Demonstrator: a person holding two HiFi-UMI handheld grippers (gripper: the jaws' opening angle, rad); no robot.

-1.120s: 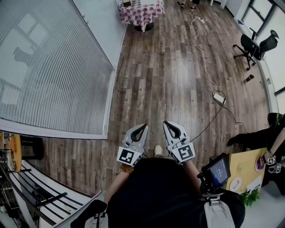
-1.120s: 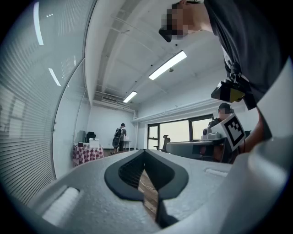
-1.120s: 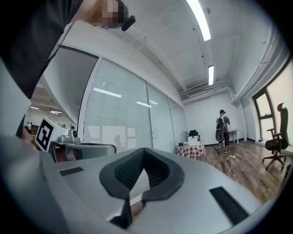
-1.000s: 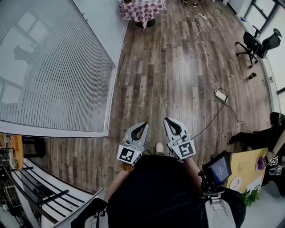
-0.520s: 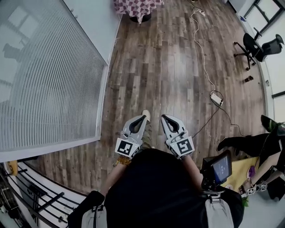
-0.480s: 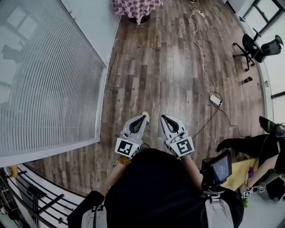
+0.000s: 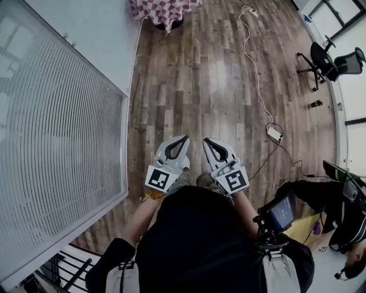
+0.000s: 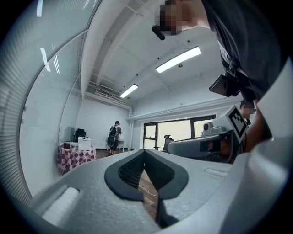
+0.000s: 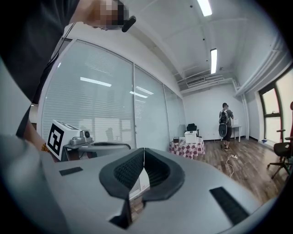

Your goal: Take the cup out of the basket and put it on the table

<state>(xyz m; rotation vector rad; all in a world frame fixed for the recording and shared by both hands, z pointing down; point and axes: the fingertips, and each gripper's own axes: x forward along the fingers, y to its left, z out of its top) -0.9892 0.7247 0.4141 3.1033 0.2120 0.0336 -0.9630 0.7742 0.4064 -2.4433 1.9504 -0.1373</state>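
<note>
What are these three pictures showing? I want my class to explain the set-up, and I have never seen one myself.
There is no robot here. A person holds a two-jaw gripper in each hand. The picture from above comes from a camera on that person's head: it shows the left gripper and the right gripper held out level over a wooden floor. The other two pictures come from a camera riding on each gripper, looking along its jaws. In both, the jaws are closed together with nothing between them. The marker cubes with square patterns are part of the grippers. Around them are a glass wall with blinds, a table with a chequered cloth, a power strip on a cable and an office chair. Far off stands a person with a backpack. No cup or basket is in view.
</note>
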